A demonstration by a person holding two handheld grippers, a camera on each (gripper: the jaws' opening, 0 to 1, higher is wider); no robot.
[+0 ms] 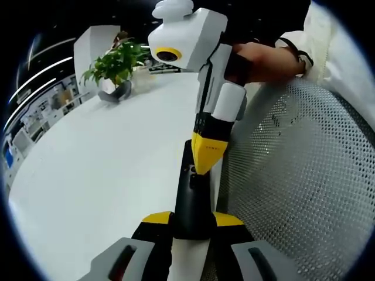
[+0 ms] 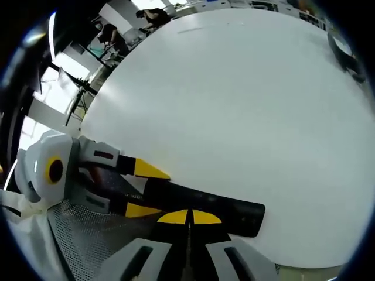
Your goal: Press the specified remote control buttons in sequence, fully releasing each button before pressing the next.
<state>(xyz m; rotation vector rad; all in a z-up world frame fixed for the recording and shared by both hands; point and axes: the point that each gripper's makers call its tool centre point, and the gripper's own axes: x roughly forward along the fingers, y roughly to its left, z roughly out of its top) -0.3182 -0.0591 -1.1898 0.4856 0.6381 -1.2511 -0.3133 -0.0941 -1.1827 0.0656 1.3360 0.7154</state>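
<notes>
A long black remote control (image 1: 188, 202) lies over the near edge of the white table (image 1: 99, 152). My left gripper (image 1: 192, 218) is shut on its near end, one yellow-tipped jaw on each side. From above, my right gripper (image 1: 206, 158), held by a hand (image 1: 263, 58), comes down shut, its yellow tip on the remote's upper face. In the right gripper view, the right gripper (image 2: 189, 217) has both jaws together over the remote (image 2: 231, 212), and the left gripper (image 2: 146, 190) clamps the remote from the left.
A potted plant (image 1: 115, 67) stands at the far side of the table. A grey mesh chair back (image 1: 299, 170) rises close on the right of the remote. The white table (image 2: 234, 105) stretches wide beyond the grippers, with a dark pot (image 2: 345, 55) at its far edge.
</notes>
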